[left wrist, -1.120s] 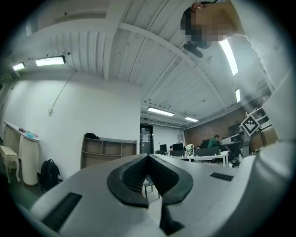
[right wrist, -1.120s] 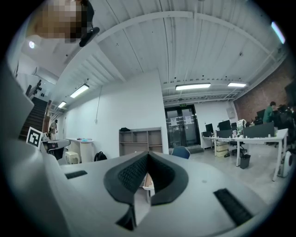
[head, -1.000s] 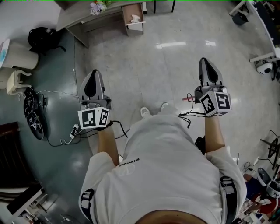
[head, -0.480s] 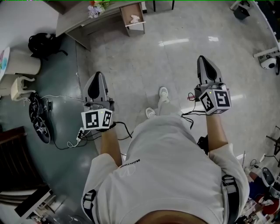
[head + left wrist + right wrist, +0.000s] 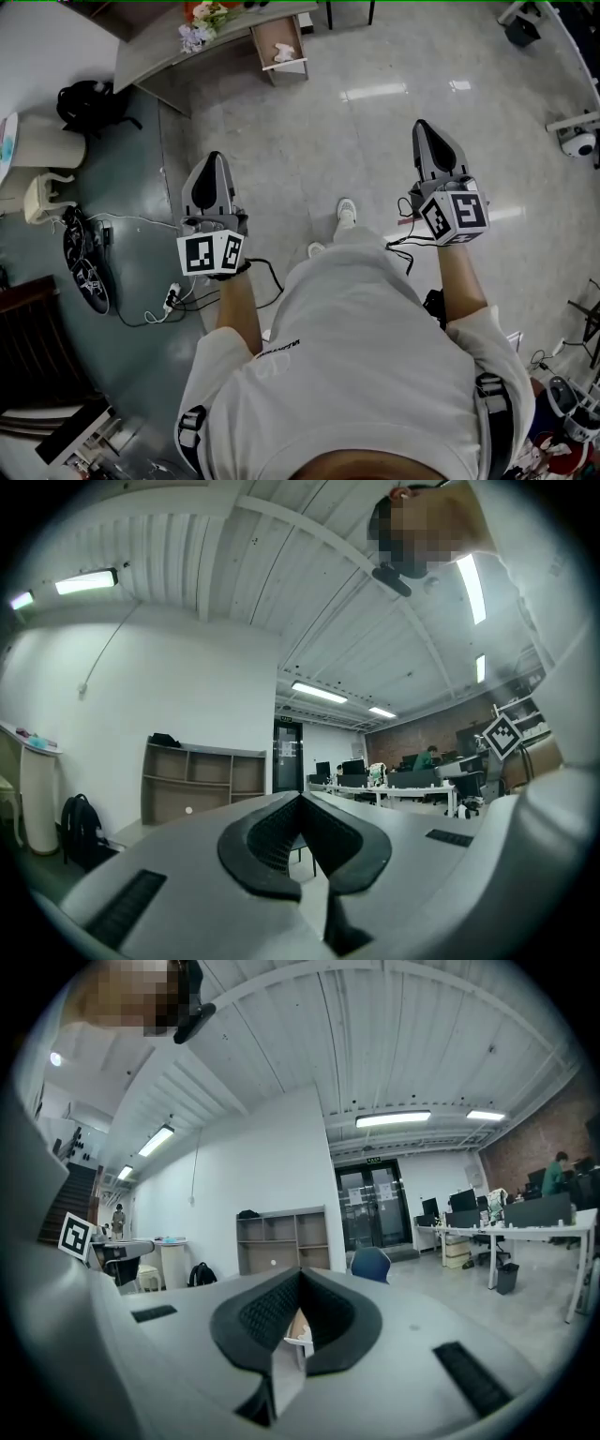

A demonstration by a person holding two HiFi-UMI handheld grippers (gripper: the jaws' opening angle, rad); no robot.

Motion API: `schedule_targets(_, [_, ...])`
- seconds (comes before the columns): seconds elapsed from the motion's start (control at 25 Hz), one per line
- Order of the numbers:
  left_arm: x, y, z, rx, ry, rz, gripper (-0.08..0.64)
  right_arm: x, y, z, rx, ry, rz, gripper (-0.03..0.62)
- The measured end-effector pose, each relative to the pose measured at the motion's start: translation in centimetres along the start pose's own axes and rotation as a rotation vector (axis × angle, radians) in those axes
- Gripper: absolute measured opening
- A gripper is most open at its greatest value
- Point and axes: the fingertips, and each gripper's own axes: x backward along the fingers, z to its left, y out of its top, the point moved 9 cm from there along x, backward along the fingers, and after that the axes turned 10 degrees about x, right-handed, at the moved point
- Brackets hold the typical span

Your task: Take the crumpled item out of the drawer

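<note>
Both tongs are pressed together and hold nothing: my left tongs and right tongs point level ahead of me over bare floor, and each one's own view shows its tips meeting with nothing gripped. The drawer stands pulled out from the desk, well ahead of me and nearer my left side. The crumpled item lies pale inside it, well apart from both tongs. In the right gripper view a sliver of that drawer seems to show through the gap below the tips.

What could go wrong: if I arrive with the tips shut, I'd poke the item deeper in or flatten it rather than take it. The drawer looks narrow, so spread tongs may knock its wall or nudge it back in. The item looks light and loose, so a shallow pinch could let it drop. The cables on the floor to my left could catch a foot if I drift that way.
</note>
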Motion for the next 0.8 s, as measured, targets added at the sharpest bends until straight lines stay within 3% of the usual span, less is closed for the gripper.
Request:
schedule_targets(0.44, [-9.1,0.2,-2.3,-0.015,0.036,-0.025,0.000,-6.8,-0.4,-7.2,-0.035,0.066,-0.009,0.002])
schedule_targets(0.8, [-12.8,-0.5,-3.0,-0.008,0.042,-0.007,0.000,-10.0,-2.2,-9.3,-0.072,0.094,0.023,0.002])
